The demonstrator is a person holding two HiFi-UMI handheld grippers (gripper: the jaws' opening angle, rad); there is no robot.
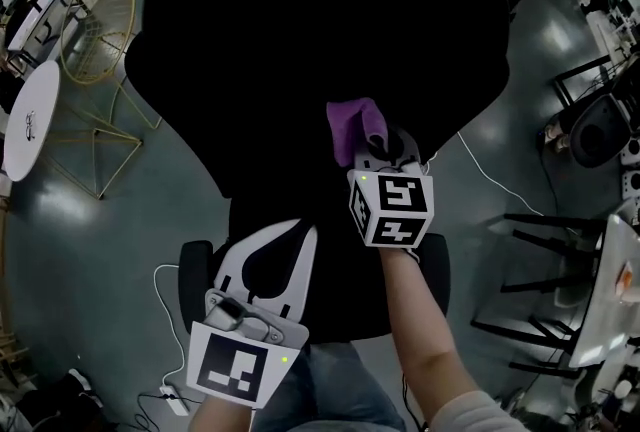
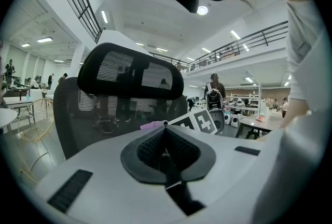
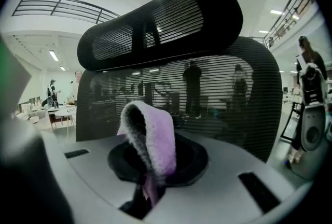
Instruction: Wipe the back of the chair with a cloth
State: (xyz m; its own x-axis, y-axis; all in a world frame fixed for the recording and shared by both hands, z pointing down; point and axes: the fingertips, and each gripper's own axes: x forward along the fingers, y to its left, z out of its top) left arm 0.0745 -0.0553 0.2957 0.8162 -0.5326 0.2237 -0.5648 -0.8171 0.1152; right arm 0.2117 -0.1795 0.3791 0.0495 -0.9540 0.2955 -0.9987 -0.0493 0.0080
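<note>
chair (image 1: 300, 40) fills the head view as a black mass. its mesh back (image 3: 218, 98) and headrest (image 3: 161, 21) rise right ahead of the right tongs (image 3: 150, 171). these are clamped on a purple cloth (image 3: 153, 140), nipped at one end so that it flops over in a loose fold above the pads, close in front of the back. whether it touches the mesh i cannot tell. the left tongs (image 2: 166, 153) are pressed together on nothing and held lower, well short of the back.

risks, as i judge them:
- the grip takes only a narrow bit of cloth, so dragging it over the mesh could tug it free.
- the fold leans to one side, so the bare tips might rub the mesh instead of the cloth.
- nothing braces the chair, so a firm push could turn it or roll it away.
</note>
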